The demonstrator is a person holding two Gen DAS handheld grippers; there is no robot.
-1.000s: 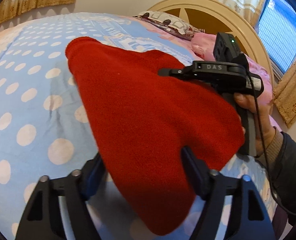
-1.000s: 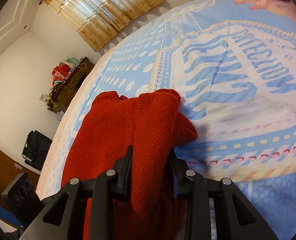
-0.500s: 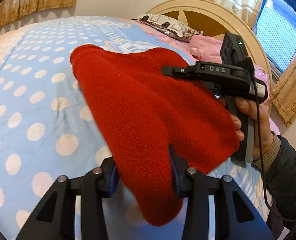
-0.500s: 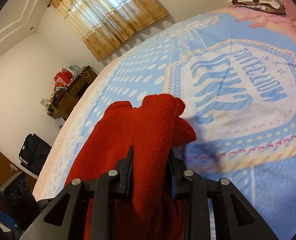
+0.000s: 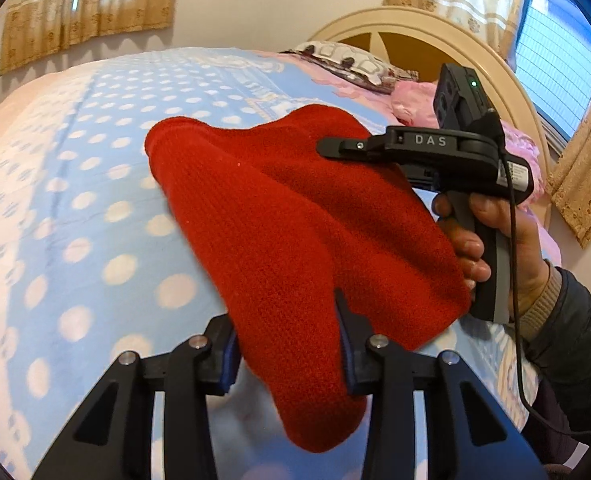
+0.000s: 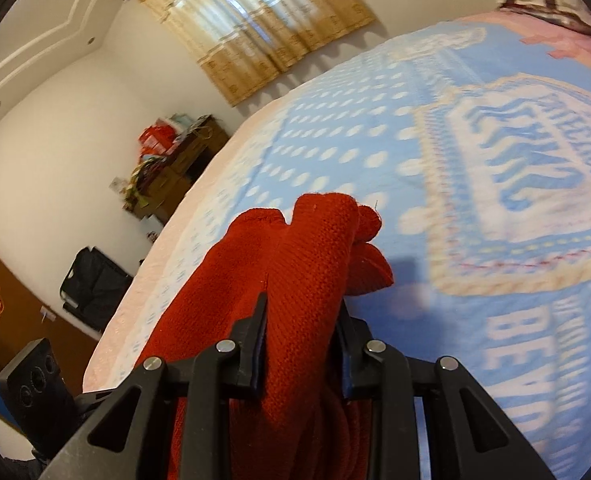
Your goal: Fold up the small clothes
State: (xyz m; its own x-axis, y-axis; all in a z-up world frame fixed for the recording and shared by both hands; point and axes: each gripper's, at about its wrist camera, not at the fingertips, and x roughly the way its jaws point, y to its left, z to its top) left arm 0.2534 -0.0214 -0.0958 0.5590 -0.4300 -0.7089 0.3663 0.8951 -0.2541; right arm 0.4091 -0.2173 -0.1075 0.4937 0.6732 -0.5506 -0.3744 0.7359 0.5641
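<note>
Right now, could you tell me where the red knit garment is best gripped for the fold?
Grip the red knit garment at its two near ends, coming along the bed from the foot side. The left gripper and right gripper already pinch bunched knit there, and the cloth between them hangs slack.

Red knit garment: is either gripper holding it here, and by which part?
Both hold the red knit garment. The left gripper is shut on a bunched edge near its lower end; the right gripper is shut on a gathered fold at the opposite side.
</note>
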